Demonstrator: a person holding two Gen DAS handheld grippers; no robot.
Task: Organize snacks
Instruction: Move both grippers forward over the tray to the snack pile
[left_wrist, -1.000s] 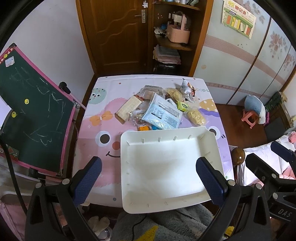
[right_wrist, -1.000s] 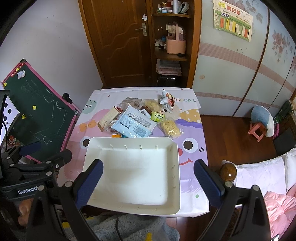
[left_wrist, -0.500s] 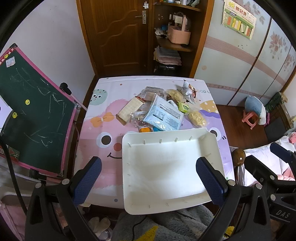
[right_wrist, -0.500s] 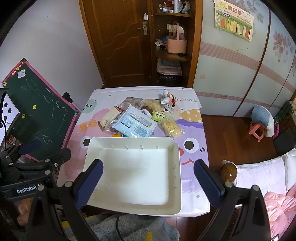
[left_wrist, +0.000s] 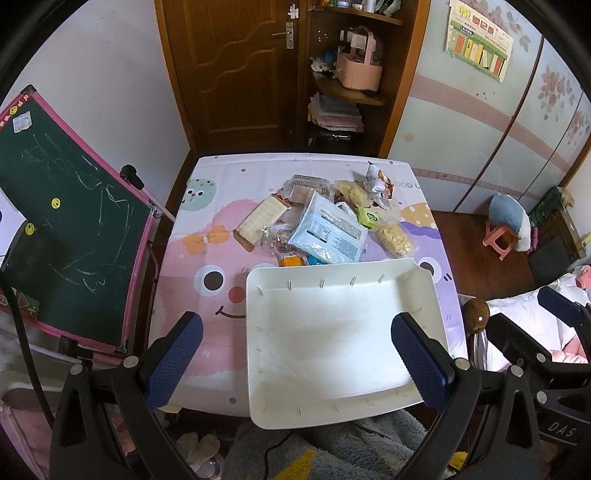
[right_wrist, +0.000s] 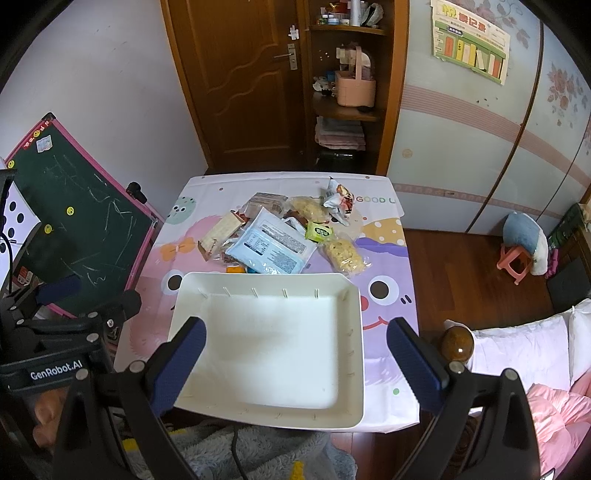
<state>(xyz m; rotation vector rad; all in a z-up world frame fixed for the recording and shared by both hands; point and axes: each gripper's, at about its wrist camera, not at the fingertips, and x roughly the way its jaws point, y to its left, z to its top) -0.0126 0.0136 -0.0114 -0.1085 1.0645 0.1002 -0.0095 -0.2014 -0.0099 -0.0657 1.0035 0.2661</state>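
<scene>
A white empty tray (left_wrist: 343, 332) (right_wrist: 269, 343) sits at the near edge of the table. Behind it lies a pile of snacks: a large pale blue packet (left_wrist: 328, 234) (right_wrist: 273, 245), a long cracker pack (left_wrist: 262, 219) (right_wrist: 221, 234), a small green packet (left_wrist: 367, 218) (right_wrist: 319, 232), clear bags of yellow puffs (left_wrist: 393, 238) (right_wrist: 345, 253) and a crumpled silver-red wrapper (left_wrist: 376, 181) (right_wrist: 338, 199). My left gripper (left_wrist: 295, 354) is open and empty, high above the tray. My right gripper (right_wrist: 293, 360) is open and empty, also above the tray.
The table wears a pink and purple cartoon cloth (left_wrist: 207, 258) (right_wrist: 380, 266). A green chalkboard (left_wrist: 62, 221) (right_wrist: 74, 229) leans at the left. A wooden door and shelf (left_wrist: 343, 74) stand behind. A pink stool (right_wrist: 515, 260) and bedding (right_wrist: 528, 354) are at the right.
Both views have shifted slightly: the table and tray sit a little lower and farther in the frames. Both grippers stay open and empty. Nothing on the table has moved.
</scene>
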